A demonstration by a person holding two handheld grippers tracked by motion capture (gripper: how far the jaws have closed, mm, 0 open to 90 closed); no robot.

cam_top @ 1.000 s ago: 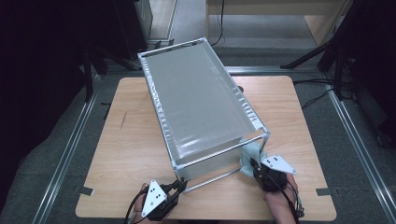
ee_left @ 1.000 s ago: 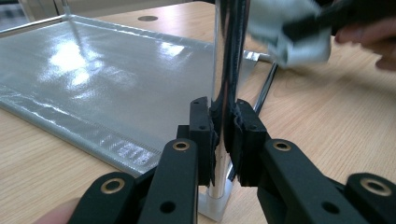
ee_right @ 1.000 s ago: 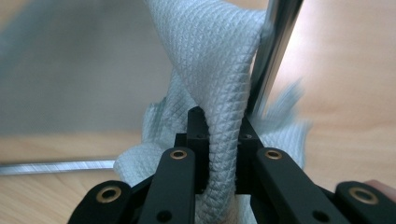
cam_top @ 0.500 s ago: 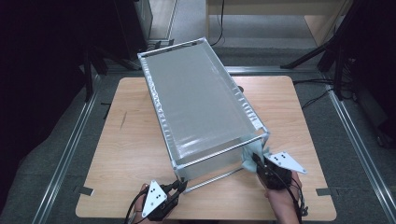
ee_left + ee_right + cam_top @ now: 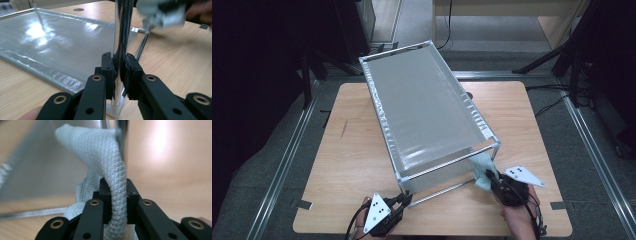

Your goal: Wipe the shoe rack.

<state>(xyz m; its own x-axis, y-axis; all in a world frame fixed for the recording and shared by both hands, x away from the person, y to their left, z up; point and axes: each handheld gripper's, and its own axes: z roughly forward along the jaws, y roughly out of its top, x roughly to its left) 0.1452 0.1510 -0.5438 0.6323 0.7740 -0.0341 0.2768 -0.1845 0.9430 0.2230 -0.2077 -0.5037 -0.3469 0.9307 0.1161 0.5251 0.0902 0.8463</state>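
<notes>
A metal-tube frame covered with a grey fabric cover lies slanted on the wooden table. My left gripper is at the frame's near left corner, shut on an upright post of the frame. In the left gripper view the pads clamp that shiny post just above its foot. My right gripper is at the near right corner, shut on a bunched corner of the cover. The quilted cloth folds over and runs down between the right gripper's jaws.
The frame takes up the table's middle and reaches past its far edge. Bare wood lies to the left and right of it. A small round hole is in the tabletop. Dark stands and cables surround the table on the floor.
My right gripper has shifted slightly to the right and up, taking the cloth corner with it. My left gripper has stayed on the post.
</notes>
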